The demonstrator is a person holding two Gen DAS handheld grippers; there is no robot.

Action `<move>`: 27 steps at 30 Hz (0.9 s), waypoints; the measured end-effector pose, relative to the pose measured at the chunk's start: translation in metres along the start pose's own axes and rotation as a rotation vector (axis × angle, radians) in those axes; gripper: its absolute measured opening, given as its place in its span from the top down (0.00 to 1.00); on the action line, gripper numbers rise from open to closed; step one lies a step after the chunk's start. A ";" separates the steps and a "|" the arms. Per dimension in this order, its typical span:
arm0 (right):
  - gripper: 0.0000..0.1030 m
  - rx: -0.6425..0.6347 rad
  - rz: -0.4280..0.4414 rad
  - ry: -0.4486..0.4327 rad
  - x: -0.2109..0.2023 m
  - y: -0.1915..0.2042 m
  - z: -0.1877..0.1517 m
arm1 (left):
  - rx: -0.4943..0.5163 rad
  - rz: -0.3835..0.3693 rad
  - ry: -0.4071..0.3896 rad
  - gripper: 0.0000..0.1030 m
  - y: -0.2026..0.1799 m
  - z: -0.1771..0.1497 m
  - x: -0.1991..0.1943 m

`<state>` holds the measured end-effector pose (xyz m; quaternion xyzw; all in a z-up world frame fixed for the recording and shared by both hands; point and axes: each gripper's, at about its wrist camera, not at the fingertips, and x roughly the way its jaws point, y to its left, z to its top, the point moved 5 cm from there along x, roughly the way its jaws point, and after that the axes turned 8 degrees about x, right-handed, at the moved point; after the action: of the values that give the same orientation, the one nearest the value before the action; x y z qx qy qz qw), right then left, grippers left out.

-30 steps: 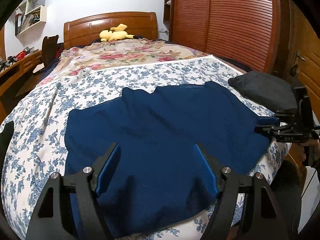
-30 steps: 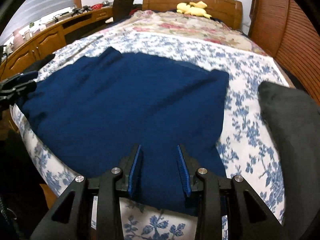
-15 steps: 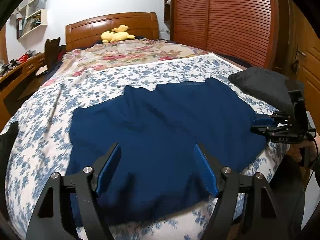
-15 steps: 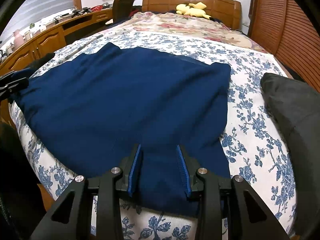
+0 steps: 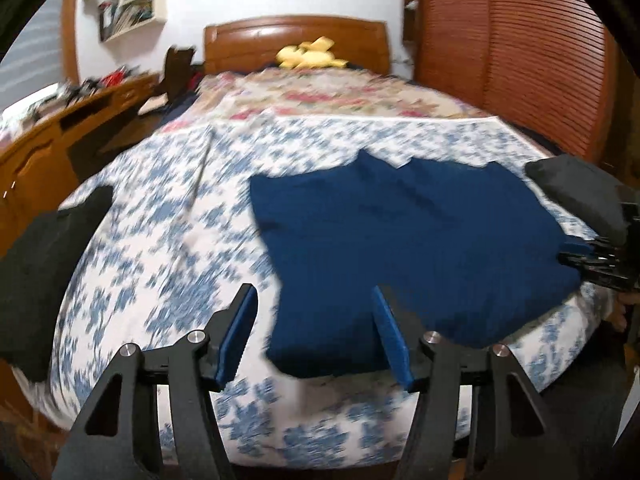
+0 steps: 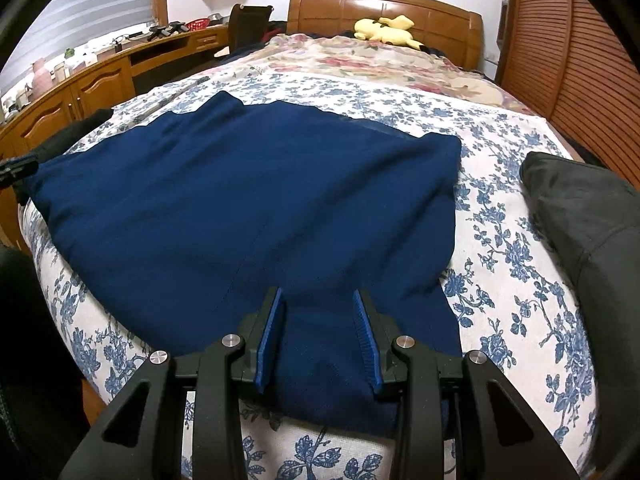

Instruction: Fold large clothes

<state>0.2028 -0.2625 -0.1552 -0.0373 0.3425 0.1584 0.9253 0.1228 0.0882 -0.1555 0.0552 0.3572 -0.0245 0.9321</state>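
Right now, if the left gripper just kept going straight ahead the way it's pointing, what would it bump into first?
Probably the near corner of the blue garment, lying between the left gripper's open fingers, though blur hides the depth.

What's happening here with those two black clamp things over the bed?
A person holds a two-finger gripper in each hand, working on folding a dark blue garment spread flat on the flowered bedspread. The left gripper is over the garment's near left corner; its jaws have just been closing, not yet pinching the cloth. The right gripper sits at the garment's near edge, jaws partly open with cloth between them. No fold is made yet.
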 end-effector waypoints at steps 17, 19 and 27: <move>0.64 -0.009 0.008 -0.020 -0.018 0.012 0.011 | -0.169 -0.080 0.081 0.44 0.009 -0.052 0.021; 0.64 -0.020 0.039 -0.031 -0.025 0.022 0.014 | -0.164 -0.094 0.079 0.55 0.004 -0.053 0.020; 0.64 -0.086 0.193 -0.031 -0.016 0.087 0.027 | -0.189 -0.115 0.085 0.60 0.003 -0.055 0.018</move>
<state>0.1801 -0.1794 -0.1213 -0.0415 0.3228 0.2619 0.9086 0.1003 0.0978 -0.2077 -0.0526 0.3997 -0.0415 0.9142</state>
